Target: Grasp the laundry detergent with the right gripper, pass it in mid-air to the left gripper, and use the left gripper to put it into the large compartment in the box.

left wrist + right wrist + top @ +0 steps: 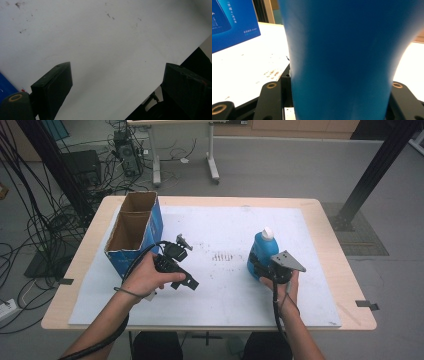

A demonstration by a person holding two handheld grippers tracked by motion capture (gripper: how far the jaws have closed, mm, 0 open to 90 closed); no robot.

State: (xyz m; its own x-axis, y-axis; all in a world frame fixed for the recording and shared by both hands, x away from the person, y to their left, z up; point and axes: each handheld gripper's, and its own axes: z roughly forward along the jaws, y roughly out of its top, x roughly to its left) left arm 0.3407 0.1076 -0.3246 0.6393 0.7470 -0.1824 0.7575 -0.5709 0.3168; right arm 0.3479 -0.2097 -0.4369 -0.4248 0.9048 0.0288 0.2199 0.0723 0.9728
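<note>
A blue bottle (263, 251) with a white cap (268, 233) stands upright at the right of the white sheet (225, 297). My right gripper (259, 266) is shut on its lower body from the near side. In the right gripper view the bottle's blue wall (342, 55) sits between the two black jaws of the right gripper (342, 100). My left gripper (186, 265) is held just right of a blue cardboard box (134, 227), over the sheet. It is open, and the left gripper (117, 87) has only bare white sheet (100, 37) between its jaws.
The blue box is open at the top, shows brown inside and stands at the sheet's left edge; its printed side (233, 22) appears in the right gripper view. Faint dark marks (222, 256) lie mid-sheet. The wooden table (345, 285) rims the sheet. Cables and a black post (372, 175) stand beyond.
</note>
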